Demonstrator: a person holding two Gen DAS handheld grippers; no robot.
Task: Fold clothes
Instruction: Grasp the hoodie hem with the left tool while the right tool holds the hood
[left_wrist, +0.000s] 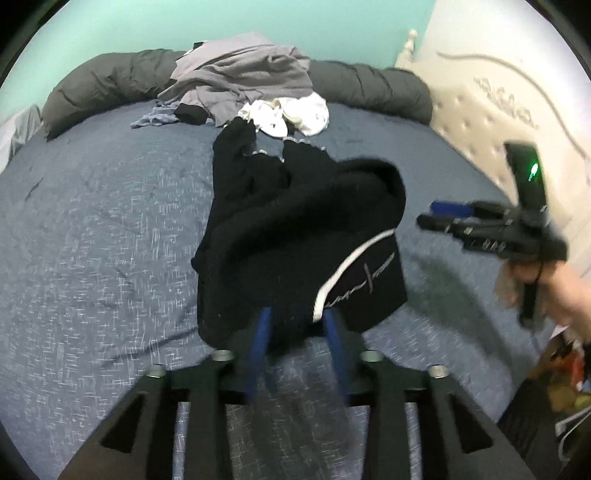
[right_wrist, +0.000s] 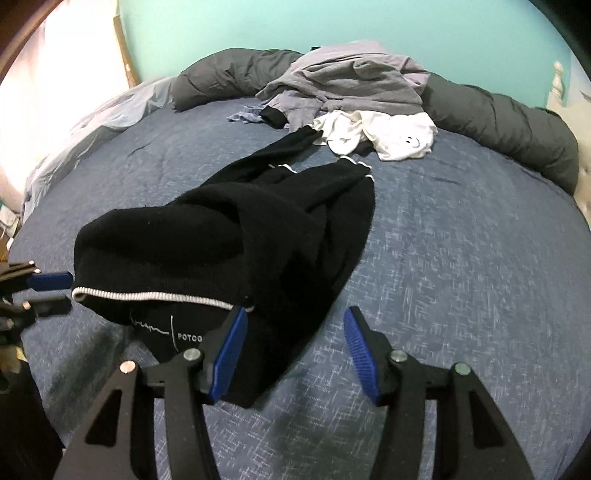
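Bed (left_wrist: 92, 221) with blue-grey heathered sheet fills both views, teal wall behind. Dark grey duvet (left_wrist: 110, 77) rolled along the far edge, running from far left to the cream tufted headboard (left_wrist: 480, 122) on the right.

Pile of unfolded clothes sits on and just in front of the duvet, far centre: grey sweatshirt (left_wrist: 243, 77) on top, white t-shirt (right_wrist: 399, 136) with a small smiley print in front of it on the right, a small light-blue piece (left_wrist: 155, 120) to the left, touching the sheet.

Black sweater (right_wrist: 229, 236) with white trim stripe and white printed lettering: far end with its white-edged cuffs lies on the sheet mid-bed, just short of the white t-shirt; near end is lifted off the sheet, bulging up, hem hanging down.

Left gripper (left_wrist: 299, 325): blue pads narrow, clamped on the near hem of the black sweater, fabric visibly between them. In the right wrist view it enters from the left edge, with the pad tips at the sweater's trim corner.

Right gripper (right_wrist: 295, 332): jaws wide apart, nothing between them. Its left pad overlaps the sweater hem in the picture; contact unclear. In the left wrist view it's to the right of the sweater, clear of the fabric, blurred, held by a hand (left_wrist: 535, 284), green LED lit on its top.
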